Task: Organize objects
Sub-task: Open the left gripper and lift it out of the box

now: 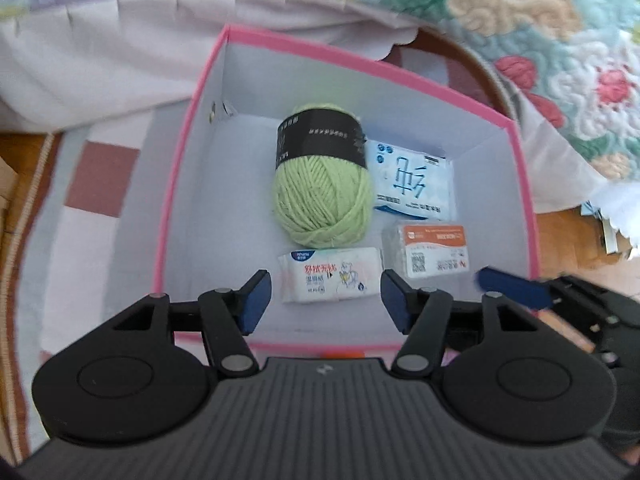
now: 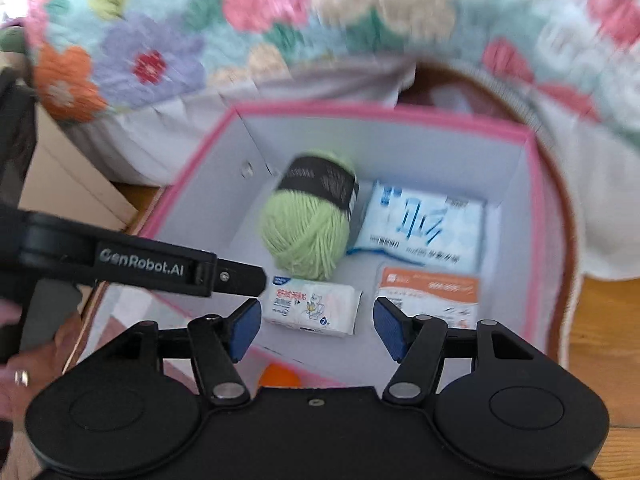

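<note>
Both grippers hang over the near edge of a pink-rimmed box (image 1: 176, 184) with white inside walls, each pointing steeply down. On the left gripper (image 1: 326, 300) the blue pads stand apart with nothing between them but air; below the gap lies a small white tissue pack (image 1: 330, 276) on the box floor. Jaws of the right gripper (image 2: 318, 330) are likewise parted and hold nothing, above that same pack. Just right of the pack sits an orange-labelled packet (image 1: 426, 250). Farther in, a ball of green yarn (image 1: 322, 204) with a black band lies left of a blue-and-white packet (image 1: 414, 180), the two touching. Beyond the box, a floral quilt (image 1: 520, 20) drapes down.
</note>
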